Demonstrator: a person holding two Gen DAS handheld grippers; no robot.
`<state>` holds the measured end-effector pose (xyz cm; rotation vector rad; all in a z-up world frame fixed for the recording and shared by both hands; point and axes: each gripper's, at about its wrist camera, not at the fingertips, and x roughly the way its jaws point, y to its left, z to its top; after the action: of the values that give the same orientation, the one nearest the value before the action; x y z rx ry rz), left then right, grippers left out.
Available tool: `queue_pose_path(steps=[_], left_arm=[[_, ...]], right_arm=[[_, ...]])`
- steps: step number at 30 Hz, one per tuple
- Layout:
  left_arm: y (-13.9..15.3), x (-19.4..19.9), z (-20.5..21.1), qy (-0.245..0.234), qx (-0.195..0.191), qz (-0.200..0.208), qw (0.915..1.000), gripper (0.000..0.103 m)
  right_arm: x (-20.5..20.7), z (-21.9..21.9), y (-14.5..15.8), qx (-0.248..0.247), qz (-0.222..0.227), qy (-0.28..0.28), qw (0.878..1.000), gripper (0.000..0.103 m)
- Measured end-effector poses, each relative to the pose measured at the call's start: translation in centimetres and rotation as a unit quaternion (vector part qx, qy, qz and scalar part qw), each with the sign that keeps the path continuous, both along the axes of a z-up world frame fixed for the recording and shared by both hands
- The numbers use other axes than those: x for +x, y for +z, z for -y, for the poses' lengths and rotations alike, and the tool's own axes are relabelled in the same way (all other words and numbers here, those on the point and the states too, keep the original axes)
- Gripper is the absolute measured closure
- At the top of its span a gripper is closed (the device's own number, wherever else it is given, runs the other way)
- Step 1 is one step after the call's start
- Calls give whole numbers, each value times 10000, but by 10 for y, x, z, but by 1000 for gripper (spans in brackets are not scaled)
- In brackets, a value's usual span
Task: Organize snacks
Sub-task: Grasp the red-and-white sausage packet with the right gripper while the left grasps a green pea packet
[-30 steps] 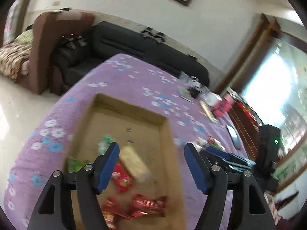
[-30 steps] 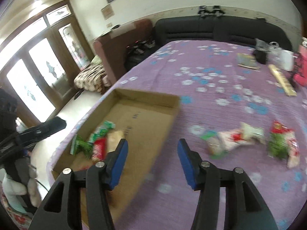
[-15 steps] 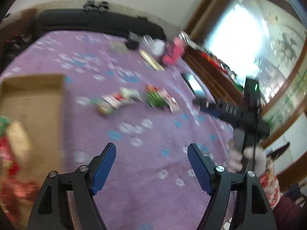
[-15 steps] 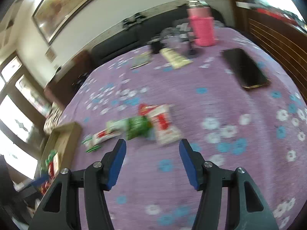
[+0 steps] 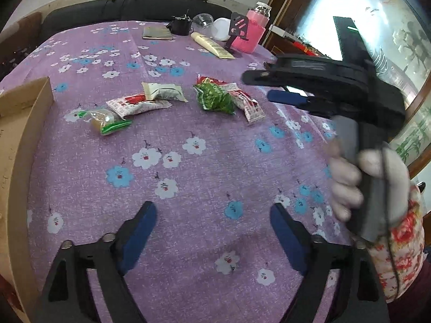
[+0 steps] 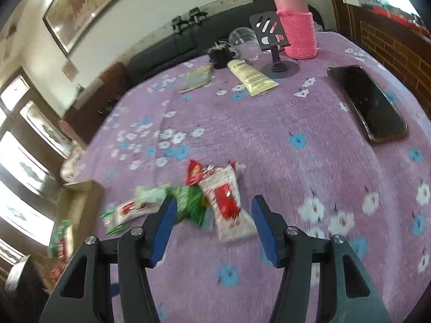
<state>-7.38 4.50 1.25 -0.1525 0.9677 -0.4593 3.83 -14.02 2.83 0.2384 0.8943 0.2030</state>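
Loose snacks lie on the purple flowered cloth: a green packet (image 5: 215, 99), a white-and-red packet (image 5: 249, 106), a long white-and-red one (image 5: 137, 105), a cream one (image 5: 164, 91) and a clear one with green ends (image 5: 106, 121). My left gripper (image 5: 212, 215) hangs over bare cloth well short of them, its jaws opening with nothing between them. My right gripper (image 6: 214, 204) stands open just short of the white-and-red packet (image 6: 229, 204), its pads not touching it; the green packet (image 6: 188, 202) lies by its left finger. The cardboard box (image 5: 21, 123) sits at the left.
A black phone (image 6: 369, 102) lies at the right. At the back stand a bottle in a pink sleeve (image 6: 296, 27), a phone stand (image 6: 272, 37), a cream tube (image 6: 250, 75) and a clear cup (image 6: 242, 37). A hand (image 5: 347, 185) holds the right gripper (image 5: 269, 87).
Both grippers have swung away from the cardboard box to the loose snacks on the cloth. The left jaws stand wider than before; the right jaws keep the same gap.
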Motion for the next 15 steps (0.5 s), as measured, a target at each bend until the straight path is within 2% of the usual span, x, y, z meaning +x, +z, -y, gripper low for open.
queue_pose_path(steps=[2, 5, 11, 13, 14, 15], left_arm=[[-1, -2, 5, -63, 54, 41, 10000, 1], [-2, -4, 14, -115, 369, 87, 9992, 1], [-3, -6, 22, -170, 698, 128, 9973, 1], [-4, -6, 26, -174, 814, 129, 9964, 1], [-5, -7, 31, -194, 1016, 141, 9945, 1], [-6, -6, 36, -211, 1163, 148, 9929, 1]], right_arm=[[5, -5, -4, -433, 33, -77, 9990, 47], [8, -9, -13, -758, 27, -14, 9971, 47], [12, -15, -29, -834, -51, 185, 9963, 54], [13, -16, -29, -818, 24, 243, 9964, 63], [13, -16, -29, -741, 28, 276, 9969, 76], [13, -14, -30, -653, 6, 293, 9974, 77]])
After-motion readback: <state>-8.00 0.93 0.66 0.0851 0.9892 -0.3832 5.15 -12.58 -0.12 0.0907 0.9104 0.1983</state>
